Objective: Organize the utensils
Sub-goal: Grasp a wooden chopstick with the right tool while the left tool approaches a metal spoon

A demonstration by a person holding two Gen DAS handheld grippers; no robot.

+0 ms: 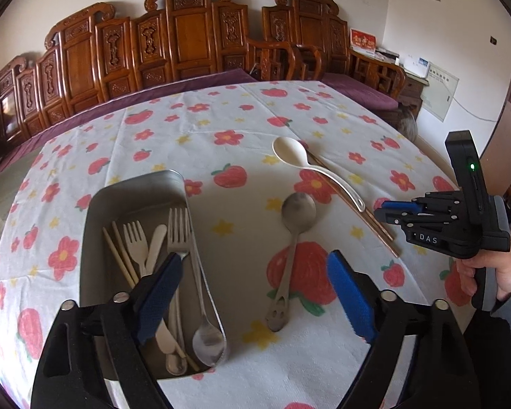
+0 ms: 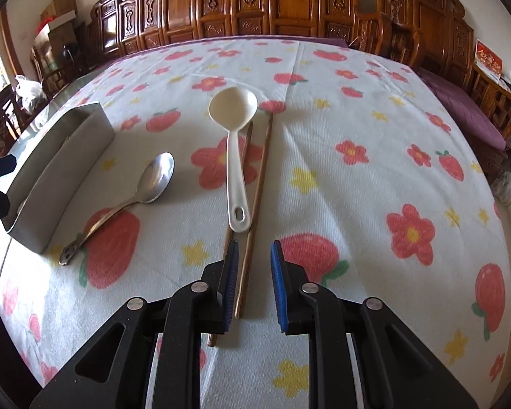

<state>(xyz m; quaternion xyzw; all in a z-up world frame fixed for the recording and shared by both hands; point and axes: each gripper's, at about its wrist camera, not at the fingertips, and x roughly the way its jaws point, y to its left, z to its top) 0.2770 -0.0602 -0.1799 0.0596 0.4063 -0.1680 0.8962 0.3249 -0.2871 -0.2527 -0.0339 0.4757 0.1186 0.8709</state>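
A metal tray (image 1: 95, 225) on the flowered cloth holds forks, a white knife, chopsticks and a metal spoon. My left gripper (image 1: 255, 293) is open and empty, its left finger over the tray. A metal spoon (image 1: 294, 231) lies between the fingers on the cloth. A white ladle spoon (image 1: 310, 167) and brown chopsticks (image 1: 374, 225) lie farther right. My right gripper (image 2: 253, 286) is open just above the chopsticks (image 2: 255, 204), one stick between its fingers. The ladle (image 2: 236, 156), the metal spoon (image 2: 143, 187) and the tray (image 2: 61, 173) lie ahead and to the left.
Carved wooden benches (image 1: 173, 41) with purple cushions stand behind the table. The right gripper (image 1: 388, 211), held by a hand, shows at the right of the left wrist view. The table edge curves near the right side (image 2: 487, 184).
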